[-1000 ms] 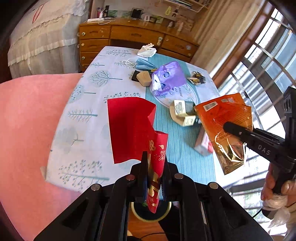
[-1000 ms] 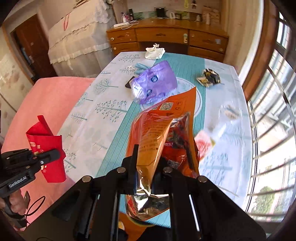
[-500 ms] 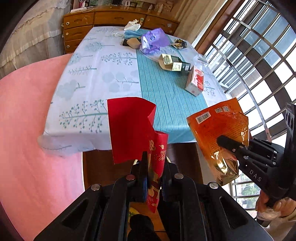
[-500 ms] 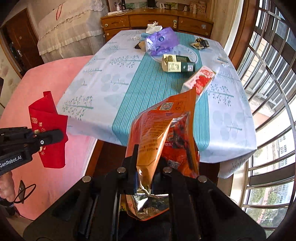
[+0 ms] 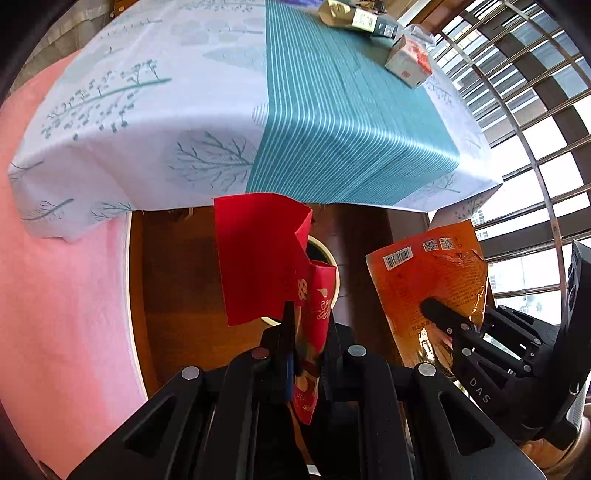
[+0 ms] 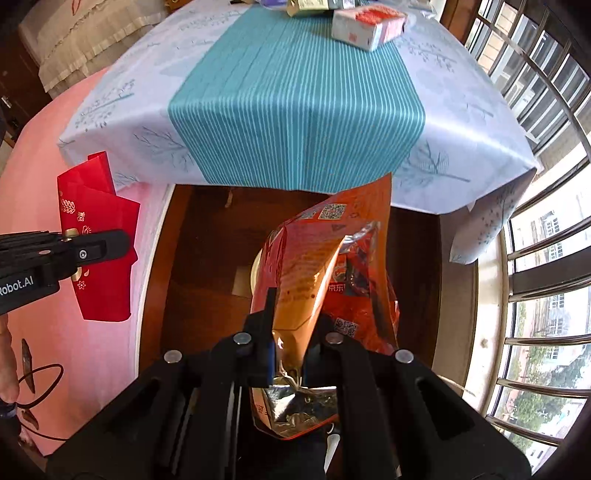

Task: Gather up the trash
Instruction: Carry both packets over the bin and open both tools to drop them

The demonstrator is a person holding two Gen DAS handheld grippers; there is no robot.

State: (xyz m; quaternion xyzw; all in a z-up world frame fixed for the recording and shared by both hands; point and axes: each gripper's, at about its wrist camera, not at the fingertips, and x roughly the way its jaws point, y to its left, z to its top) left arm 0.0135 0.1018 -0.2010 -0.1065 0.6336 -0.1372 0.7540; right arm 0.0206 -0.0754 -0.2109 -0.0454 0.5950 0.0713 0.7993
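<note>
Your left gripper (image 5: pixel 308 325) has its jaws clenched on one red paper envelope (image 5: pixel 258 258), pinched at its lower edge so the sheet stands up clear of the lens. Your right gripper (image 6: pixel 290 332) is likewise clamped on one orange snack bag (image 6: pixel 325 266), gripped at its crumpled foil end, so the open body stands free. Both pieces are held off the near edge of the counter (image 5: pixel 332 122), over the wooden floor, pointing steeply down. Below them a round, pale-rimmed bin (image 5: pixel 325 251) shows partly behind each piece; in my judgement, both are held there for dropping into it. The bin's contents cannot be told. Count of trash in hand: two, one per gripper. Left on the counter, near its far edge: one white and red carton (image 6: pixel 365 22), and one tan and dark box (image 5: pixel 354 16) just beyond it; further items at the top margin are cut off and cannot be counted.
</note>
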